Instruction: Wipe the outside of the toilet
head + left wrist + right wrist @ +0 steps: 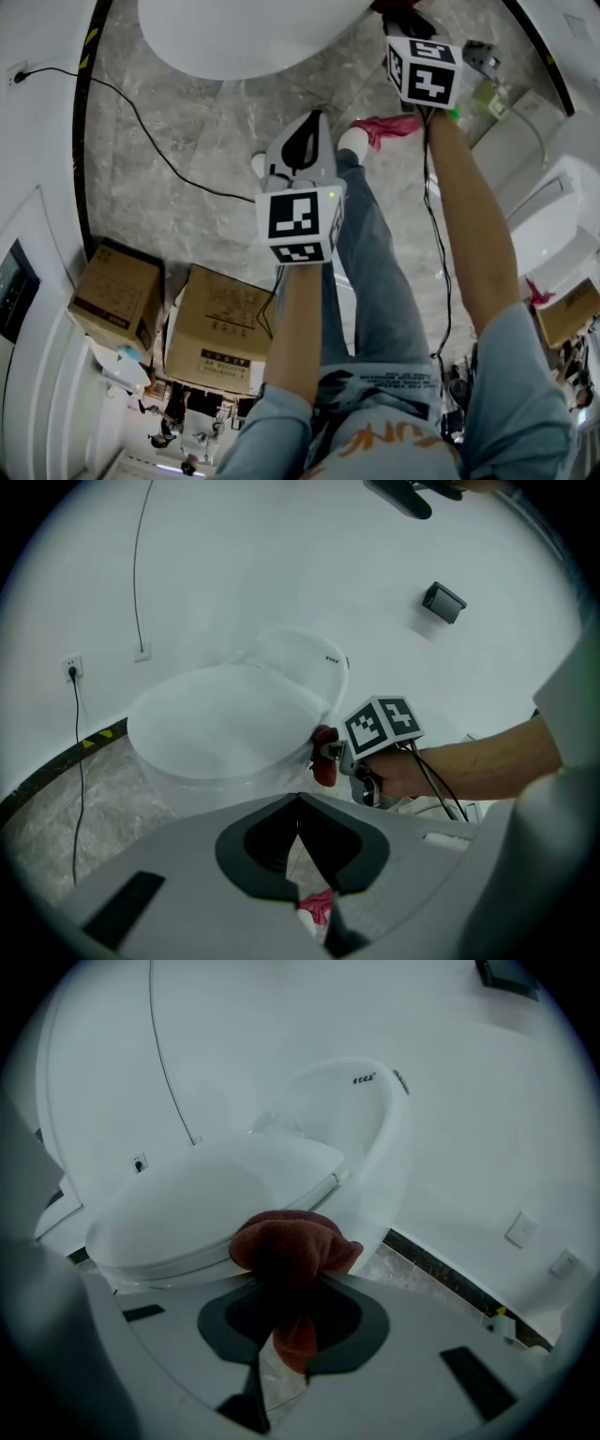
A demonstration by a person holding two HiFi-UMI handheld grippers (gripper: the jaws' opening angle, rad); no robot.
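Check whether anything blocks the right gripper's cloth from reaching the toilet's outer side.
Nothing visible does. The red cloth, clamped in the right gripper, appears to sit right at the toilet, at its side below the lid, with no object between them.

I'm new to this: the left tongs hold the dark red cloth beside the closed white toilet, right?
Not the left: the right tongs hold the dark red cloth beside the closed white toilet, as the right gripper view shows.
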